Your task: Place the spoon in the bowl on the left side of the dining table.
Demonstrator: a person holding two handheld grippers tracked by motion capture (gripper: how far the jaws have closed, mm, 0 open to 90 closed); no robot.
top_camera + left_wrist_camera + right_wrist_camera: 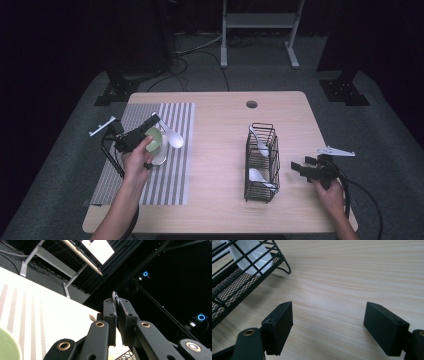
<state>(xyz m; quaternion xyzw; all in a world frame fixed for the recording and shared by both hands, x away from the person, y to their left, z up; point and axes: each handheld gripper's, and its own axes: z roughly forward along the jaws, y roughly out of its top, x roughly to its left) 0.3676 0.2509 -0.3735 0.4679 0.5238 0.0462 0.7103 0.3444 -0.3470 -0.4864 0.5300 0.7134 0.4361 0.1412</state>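
**Spoon transfer, rack to bowl: one spoon in hand, two in the rack**

Landmark: black wire rack (262, 162), standing right of centre on the pale wooden table (220, 210).

1. Right claw (299, 167). Nearest item, just right of the rack, low over the bare table. Jaws stand wide apart with nothing between them; in the right gripper view the rack's corner foot and one spoon bowl lie ahead and to the left.

2. White ceramic soup spoon, near end of the rack (257, 175). Lies inside the wire frame, bowl up. Not yet taken.

3. White ceramic soup spoon, far end of the rack (259, 142). Leans in the far compartment, handle up. Not yet taken.

4. Grey-and-white striped placemat (165, 185). Well left of the rack, covering the left part of the table.

5. Pale green round bowl (155, 141). On the placemat, well left of the rack; a white dish seems to sit under it.

6. Left claw (154, 120). Over the bowl's far rim. Jaws pinched narrow on the handle of a third white ceramic soup spoon (175, 138), whose bowl hangs just right of the green bowl.

Progress, as judged: about one third through. One spoon is out and at the bowl but not released; two remain racked.
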